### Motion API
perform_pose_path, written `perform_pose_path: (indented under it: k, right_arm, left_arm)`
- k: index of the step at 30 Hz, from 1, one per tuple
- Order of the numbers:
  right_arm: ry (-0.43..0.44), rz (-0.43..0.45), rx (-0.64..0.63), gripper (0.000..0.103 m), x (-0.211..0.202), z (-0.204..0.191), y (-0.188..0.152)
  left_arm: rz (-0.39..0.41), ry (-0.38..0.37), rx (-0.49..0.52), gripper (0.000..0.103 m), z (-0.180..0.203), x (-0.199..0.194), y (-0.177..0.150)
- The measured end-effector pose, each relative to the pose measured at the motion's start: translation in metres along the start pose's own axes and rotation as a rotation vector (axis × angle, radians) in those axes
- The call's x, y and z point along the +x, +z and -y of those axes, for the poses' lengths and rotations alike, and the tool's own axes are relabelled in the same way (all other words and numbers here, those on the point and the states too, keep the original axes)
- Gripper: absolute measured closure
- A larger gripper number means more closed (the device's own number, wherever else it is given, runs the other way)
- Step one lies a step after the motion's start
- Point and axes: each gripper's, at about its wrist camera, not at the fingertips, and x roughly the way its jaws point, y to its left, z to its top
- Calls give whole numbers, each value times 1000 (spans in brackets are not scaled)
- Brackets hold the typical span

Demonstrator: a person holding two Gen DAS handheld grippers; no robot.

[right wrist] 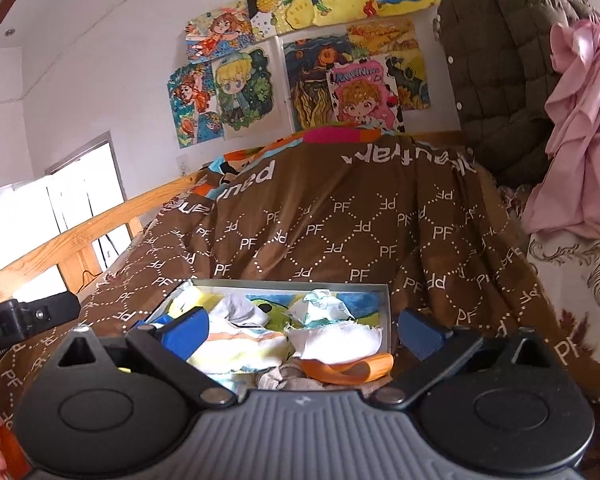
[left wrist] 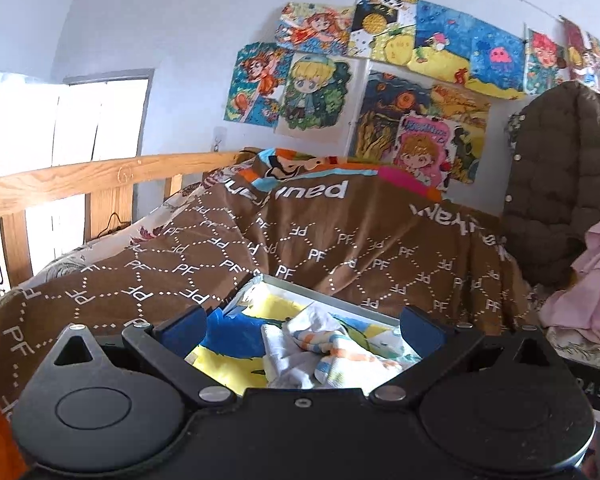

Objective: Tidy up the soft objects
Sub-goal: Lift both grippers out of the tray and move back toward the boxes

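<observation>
From the left, my left gripper stands wide with nothing between its pads, poised above the box on the bed's brown blanket. A crumpled striped cloth lies loose inside it. My right gripper is equally wide and empty over the same box, where I see 2 white cloths, a balled sock and an orange strap. I judge a placing step just finished. Next I need another soft item, perhaps the pink garment far right, or else to tidy the heap.
</observation>
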Motion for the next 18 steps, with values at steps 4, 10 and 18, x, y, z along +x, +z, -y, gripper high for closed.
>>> perform_pose_path:
  k: [4, 10, 18]
  right_arm:
    - [1, -5, -8, 0, -14, -4, -6]
    - [2, 5, -12, 0, -37, -13, -16]
    - [16, 35, -30, 0, -75, -29, -36]
  left_arm:
    - [19, -16, 33, 1, 2, -25, 0]
    - [51, 0, 40, 1, -7, -63, -8]
    - [75, 44, -14, 1, -35, -97, -21]
